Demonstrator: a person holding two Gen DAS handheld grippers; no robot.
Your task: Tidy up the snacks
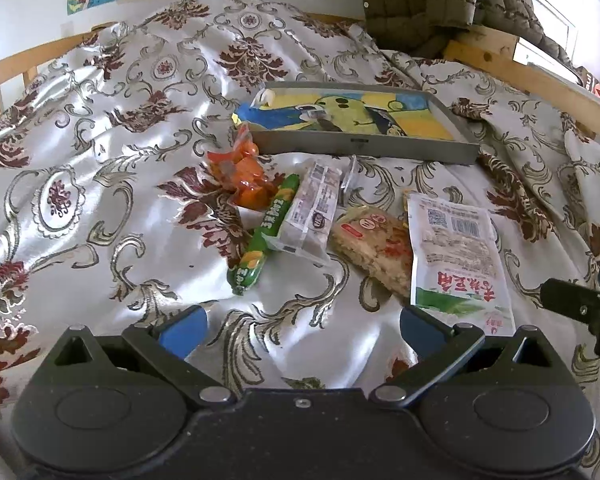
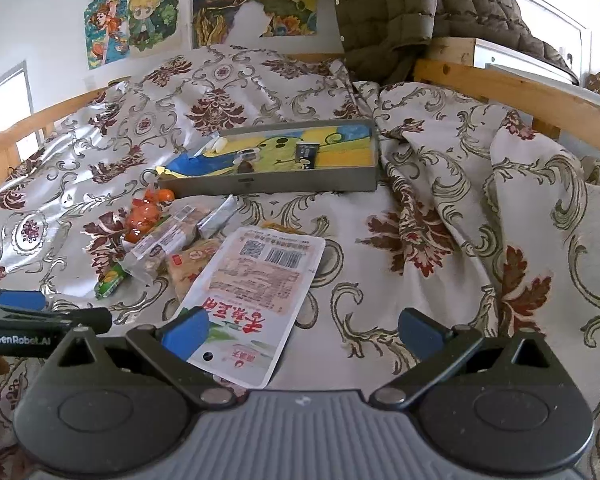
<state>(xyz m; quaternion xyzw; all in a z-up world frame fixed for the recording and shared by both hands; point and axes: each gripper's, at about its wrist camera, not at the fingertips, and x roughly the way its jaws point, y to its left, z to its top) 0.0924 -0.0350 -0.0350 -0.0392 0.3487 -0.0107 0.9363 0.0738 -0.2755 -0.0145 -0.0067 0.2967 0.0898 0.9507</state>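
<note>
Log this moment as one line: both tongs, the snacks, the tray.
left tongs: open, empty | right tongs: open, over white pouch | snacks: loose on bedspread | tray: behind them

The white pouch (image 1: 456, 256) covered one edge of the cracker pack (image 1: 374, 240); the tray's (image 2: 284, 186) small contents were indistinct.
</note>
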